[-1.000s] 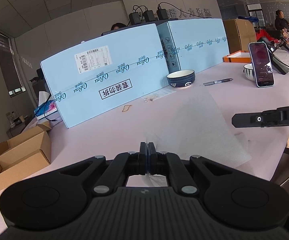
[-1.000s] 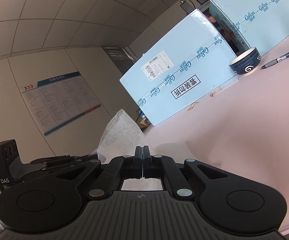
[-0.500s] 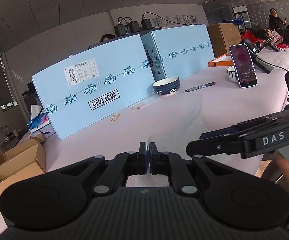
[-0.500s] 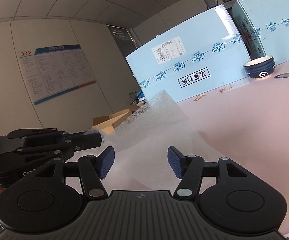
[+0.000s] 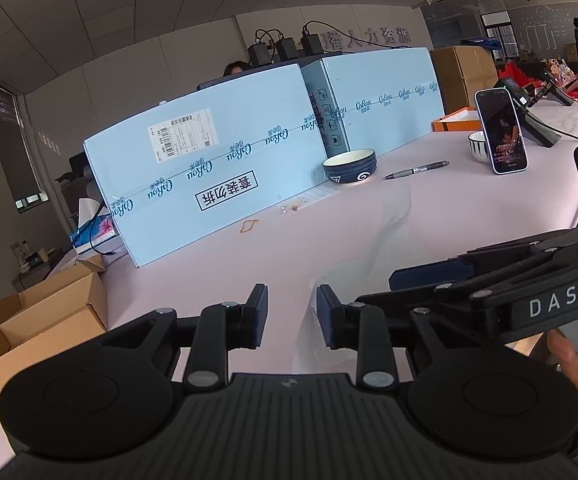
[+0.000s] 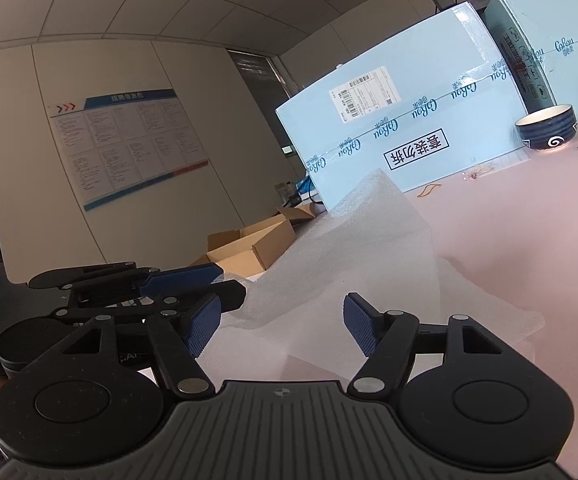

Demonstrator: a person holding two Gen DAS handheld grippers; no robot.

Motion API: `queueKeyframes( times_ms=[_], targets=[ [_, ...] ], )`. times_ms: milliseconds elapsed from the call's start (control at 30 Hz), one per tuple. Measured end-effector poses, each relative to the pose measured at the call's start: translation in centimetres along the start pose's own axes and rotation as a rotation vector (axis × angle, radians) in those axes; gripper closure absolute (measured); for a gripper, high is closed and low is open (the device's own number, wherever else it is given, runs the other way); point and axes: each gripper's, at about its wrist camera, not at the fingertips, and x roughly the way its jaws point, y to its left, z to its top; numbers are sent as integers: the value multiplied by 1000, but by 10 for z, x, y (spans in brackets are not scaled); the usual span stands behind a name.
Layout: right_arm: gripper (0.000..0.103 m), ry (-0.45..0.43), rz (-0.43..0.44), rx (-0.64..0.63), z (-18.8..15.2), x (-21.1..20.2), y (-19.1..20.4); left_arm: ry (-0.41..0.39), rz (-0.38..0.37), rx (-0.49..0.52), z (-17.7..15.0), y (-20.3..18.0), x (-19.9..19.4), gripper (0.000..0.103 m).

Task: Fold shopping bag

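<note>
Right wrist view alone shows the translucent, bubbly white shopping bag peaked at centre — both the left gripper and the right gripper are opening, gripping nothing.

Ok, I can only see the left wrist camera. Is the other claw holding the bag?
Observer: No. The right claw is opening. The translucent white bag lies between its pads, and they are not pressing on it.
Child: Is the bag flat?
Observer: No. In the right wrist view, part of it stands up in a crumpled peak.
Child: What's on the wall over there?
Observer: A blue and white notice board with small print.
</note>
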Motion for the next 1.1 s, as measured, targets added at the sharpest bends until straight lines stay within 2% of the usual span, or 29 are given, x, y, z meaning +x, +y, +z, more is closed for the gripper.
queueKeyframes(
  times_ms=[67,133,167,200,267,433,467,533,567,667,733,800,867,967,1033,1100],
  targets=[
    [41,4,0,16,0,4,-2,8,1,2,-2,0,-1,77],
    [52,13,-1,22,0,8,-2,18,4,10,-5,0,-1,76],
    [61,20,1,19,0,10,-2,20,6,14,-6,0,-1,76],
    [64,28,9,14,-2,12,-1,22,8,16,-7,1,-1,76],
    [69,42,21,6,-4,14,0,27,13,16,-8,2,0,75],
    [70,62,17,-42,-9,17,4,48,30,20,-14,6,8,71],
    [73,65,17,-55,-9,18,5,50,32,17,-14,7,10,71],
    [88,72,9,-82,-10,20,7,54,25,11,-16,7,13,71],
    [99,82,-6,-94,-9,22,8,56,20,8,-17,7,15,71],
    [102,108,-38,-128,-7,28,8,66,4,8,-20,6,22,71],
    [102,117,-48,-172,-4,29,9,75,0,7,-21,5,29,75],
    [102,125,-69,-243,1,27,10,74,-20,-11,-22,6,36,103],
    [102,116,-111,-331,9,25,11,63,-21,-24,-21,8,43,103],
    [102,105,-246,-498,29,30,5,44,10,-29,-16,15,53,103],
    [102,147,-301,-579,42,43,-9,43,23,-39,-9,21,63,103],
    [102,195,-314,-709,49,59,-19,51,19,-41,-3,22,76,103]
  ],
)
